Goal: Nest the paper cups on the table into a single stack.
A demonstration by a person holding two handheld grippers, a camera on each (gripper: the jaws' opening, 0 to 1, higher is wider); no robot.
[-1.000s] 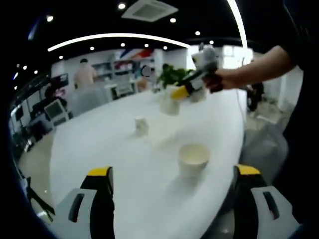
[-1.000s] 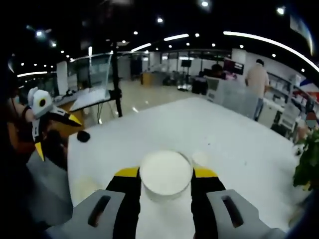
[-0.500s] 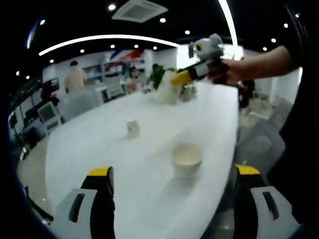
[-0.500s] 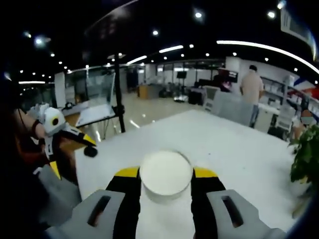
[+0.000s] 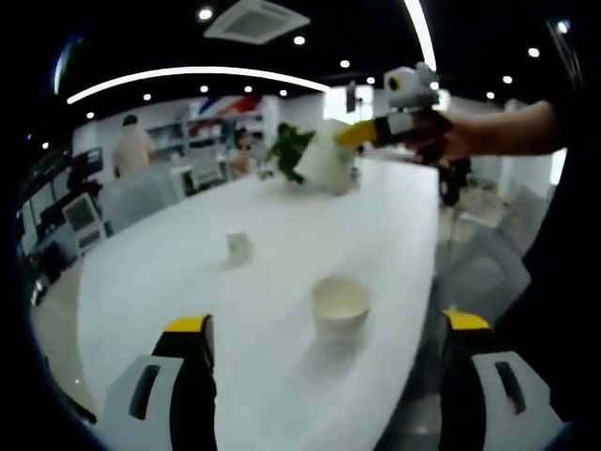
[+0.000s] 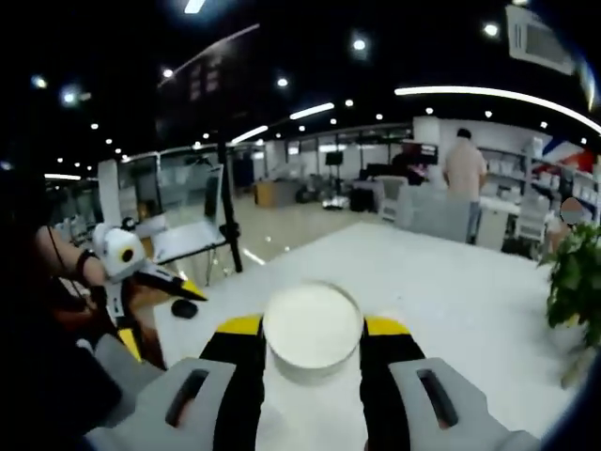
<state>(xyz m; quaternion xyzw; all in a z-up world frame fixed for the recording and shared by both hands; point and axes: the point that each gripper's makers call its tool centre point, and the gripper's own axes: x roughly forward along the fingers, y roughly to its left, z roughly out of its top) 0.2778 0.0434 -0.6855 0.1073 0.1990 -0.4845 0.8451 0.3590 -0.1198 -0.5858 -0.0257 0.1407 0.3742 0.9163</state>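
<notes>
Left gripper view
- Left gripper (image 5: 324,376): the jaws are spread wide at the bottom of the view; nothing is held between them.
- Table (image 5: 150,282): white, long and rounded, stretching away from the jaws.
- Bowl cup (image 5: 339,303): a wide paper cup is seen upright on the table, just ahead of the jaws, toward the right.
- Small cup (image 5: 239,247): stood farther out on the table, well apart from the bowl cup.
- Right gripper (image 5: 349,137): seen at upper right, held by a hand (image 5: 449,136), above the table's far end.
- Held cup (image 5: 323,162): white, tilted, pinched at the right gripper's yellow tips, off the table.
- Plant (image 5: 290,150): seen behind the held cup.

Right gripper view
- Right gripper (image 6: 312,331): the jaws are pressed against both sides of the held cup (image 6: 312,329), whose open mouth faces the camera.
- Table (image 6: 451,291): seen beyond the cup.
- Left gripper (image 6: 141,282): seen at left, off the table's edge; the state of its jaws cannot be told here.
</notes>
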